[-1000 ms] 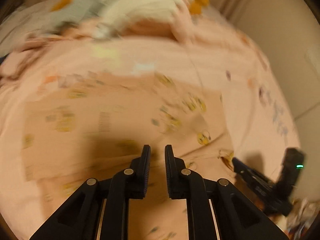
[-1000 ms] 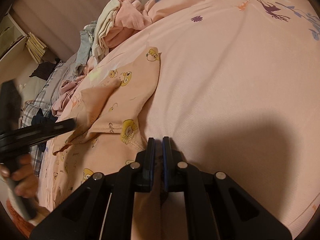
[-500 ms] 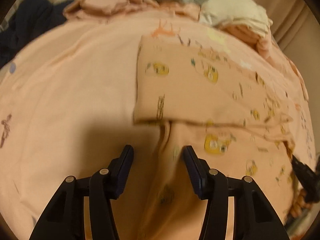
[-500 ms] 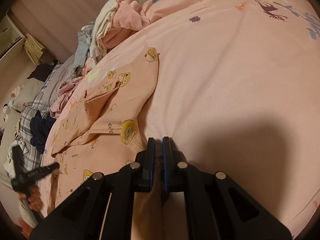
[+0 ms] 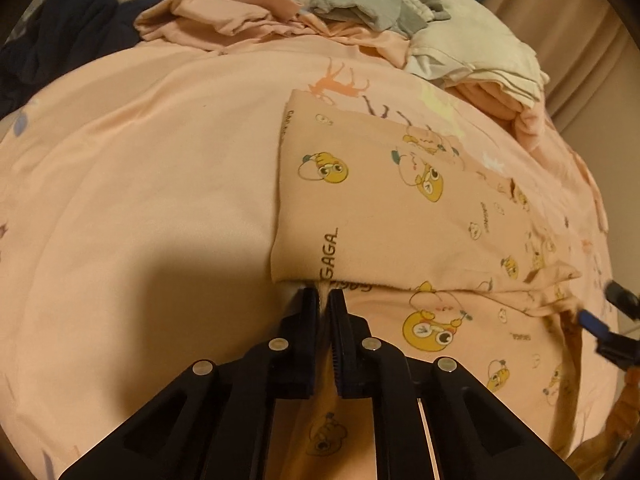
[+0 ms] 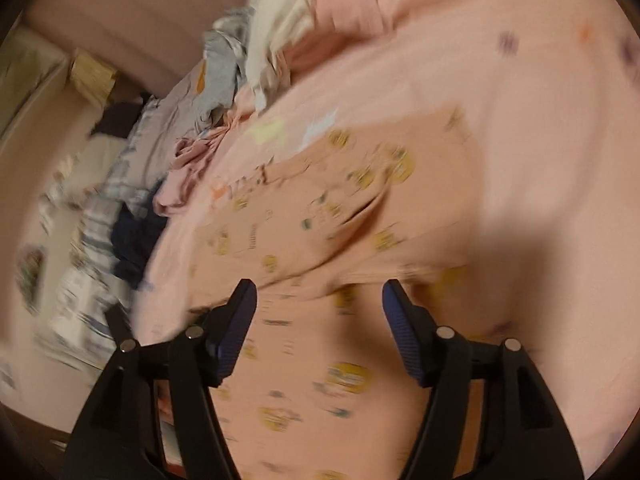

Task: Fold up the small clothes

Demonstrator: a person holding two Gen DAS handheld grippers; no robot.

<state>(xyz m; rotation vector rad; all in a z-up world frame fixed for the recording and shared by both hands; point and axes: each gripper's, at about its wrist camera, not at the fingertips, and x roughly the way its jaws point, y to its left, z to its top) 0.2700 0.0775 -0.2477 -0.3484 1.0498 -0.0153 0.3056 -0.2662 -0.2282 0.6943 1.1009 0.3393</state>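
Your left gripper (image 5: 324,300) has just closed, pinching the garment (image 5: 400,208) at its folded edge on the bedsheet (image 5: 160,180). Your right gripper (image 6: 318,296) has just opened; its jaws stand apart above the garment, gripping nothing.

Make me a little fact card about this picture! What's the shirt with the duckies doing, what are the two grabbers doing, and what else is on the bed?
garment: peach duck-print top, partly folded on the pink bedsheet
left gripper: shut on a fabric edge of the top, jaws just closed
right gripper: open over the top, jaws just opened, nothing between them
view quality: right wrist view blurred
behind: grey clothes, cream fabric, dark navy cloth
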